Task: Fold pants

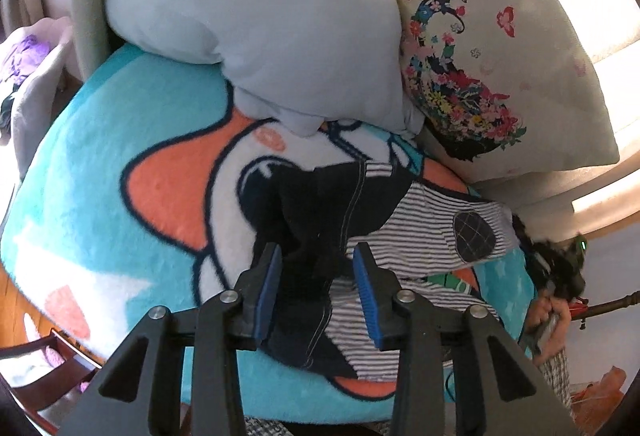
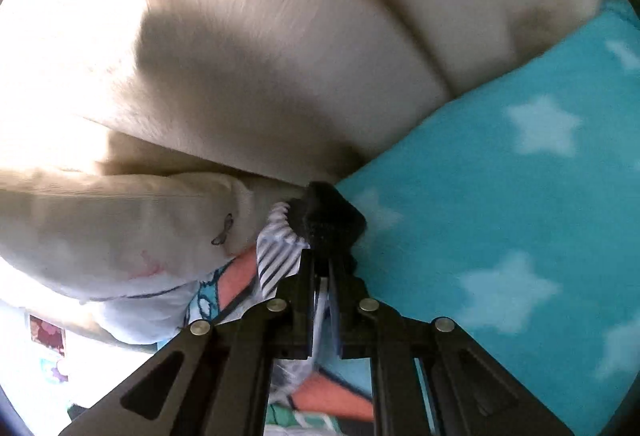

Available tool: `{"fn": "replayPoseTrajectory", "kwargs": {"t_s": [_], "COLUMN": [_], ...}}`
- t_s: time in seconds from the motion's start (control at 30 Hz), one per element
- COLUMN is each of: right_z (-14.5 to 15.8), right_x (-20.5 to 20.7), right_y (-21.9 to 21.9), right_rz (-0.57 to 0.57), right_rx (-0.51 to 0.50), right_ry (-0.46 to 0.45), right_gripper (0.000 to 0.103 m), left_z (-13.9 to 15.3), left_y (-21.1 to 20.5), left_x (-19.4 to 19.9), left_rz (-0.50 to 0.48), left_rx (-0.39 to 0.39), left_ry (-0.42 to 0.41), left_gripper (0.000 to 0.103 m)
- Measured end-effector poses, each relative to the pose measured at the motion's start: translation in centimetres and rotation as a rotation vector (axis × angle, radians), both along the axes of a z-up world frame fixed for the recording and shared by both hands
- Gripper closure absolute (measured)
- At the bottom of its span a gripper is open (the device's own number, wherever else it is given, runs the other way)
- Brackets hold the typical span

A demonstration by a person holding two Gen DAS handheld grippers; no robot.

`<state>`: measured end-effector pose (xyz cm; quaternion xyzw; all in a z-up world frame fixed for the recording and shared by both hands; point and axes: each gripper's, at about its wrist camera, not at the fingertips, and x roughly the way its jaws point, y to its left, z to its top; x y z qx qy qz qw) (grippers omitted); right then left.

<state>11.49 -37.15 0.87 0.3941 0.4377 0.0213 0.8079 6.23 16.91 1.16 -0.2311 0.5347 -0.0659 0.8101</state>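
Note:
Small striped pants (image 1: 420, 220) with a dark navy seat and a dark oval knee patch (image 1: 476, 236) lie on a turquoise cartoon blanket (image 1: 120, 124). My left gripper (image 1: 318, 260) is open, its blue pads either side of the navy waist part, just above it. My right gripper (image 2: 324, 256) is shut on the pants' dark cuff (image 2: 328, 220), with striped cloth (image 2: 276, 260) bunched beside the fingers. That gripper also shows in the left wrist view (image 1: 560, 268) at the leg's right end.
A pale blue pillow (image 1: 256, 16) and a floral cushion (image 1: 500, 56) lean at the blanket's back. A beige sofa back (image 2: 280, 56) stands behind. A dark wooden chair (image 1: 52, 376) is at lower left.

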Motion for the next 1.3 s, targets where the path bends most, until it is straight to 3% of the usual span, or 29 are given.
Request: {"fn": "replayPoseTrajectory", "kwargs": {"t_s": [0.17, 0.27, 0.3, 0.4, 0.57, 0.67, 0.8, 0.9, 1.1, 1.23, 1.27, 1.3], "right_z": [-0.3, -1.5, -1.3, 0.6, 3.7, 4.0, 2.9, 1.3, -2.7, -3.6, -3.7, -3.7], "right_x": [-4.6, -6.3, -6.7, -8.1, -5.1, -2.3, 1.0, 2.7, 5.5, 5.7, 5.6, 5.4], "right_y": [-2.5, -3.5, -3.9, -4.2, 0.9, 6.0, 11.4, 13.9, 15.7, 15.9, 15.9, 16.0], "right_rz": [-0.048, -0.075, -0.09, -0.084, 0.204, 0.429, 0.643, 0.754, 0.866, 0.885, 0.885, 0.884], "right_rx": [-0.057, -0.125, -0.14, -0.218, -0.37, -0.454, -0.589, -0.628, -0.689, -0.683, -0.684, -0.695], "right_ry": [0.053, 0.138, 0.14, 0.091, 0.004, -0.014, -0.01, 0.017, 0.094, 0.076, 0.07, 0.057], "right_gripper": [0.092, 0.091, 0.086, 0.07, 0.047, 0.046, 0.046, 0.046, 0.046, 0.033, 0.033, 0.032], "left_z": [-0.7, -1.0, -1.1, -1.2, -1.9, -2.4, -3.8, -5.1, -8.2, -9.0, -9.1, -9.0], "left_y": [-1.8, -3.7, -4.3, -6.5, -10.9, -13.4, -15.4, -15.8, -15.7, -15.8, -15.8, -15.9], "left_x": [2.3, 4.2, 4.7, 6.5, 9.5, 10.3, 11.1, 11.8, 13.3, 13.8, 13.9, 13.9], "left_rz": [-0.047, -0.116, -0.142, -0.246, -0.444, -0.56, -0.676, -0.721, -0.763, -0.761, -0.759, -0.759], "left_rx": [-0.006, 0.025, 0.038, 0.107, 0.236, 0.316, 0.403, 0.434, 0.413, 0.394, 0.397, 0.39], "left_ry": [0.002, 0.004, 0.005, -0.008, -0.023, -0.05, -0.055, -0.042, 0.033, 0.055, 0.063, 0.064], "left_gripper": [0.067, 0.062, 0.056, 0.055, 0.055, 0.055, 0.055, 0.055, 0.051, 0.052, 0.055, 0.072]}}
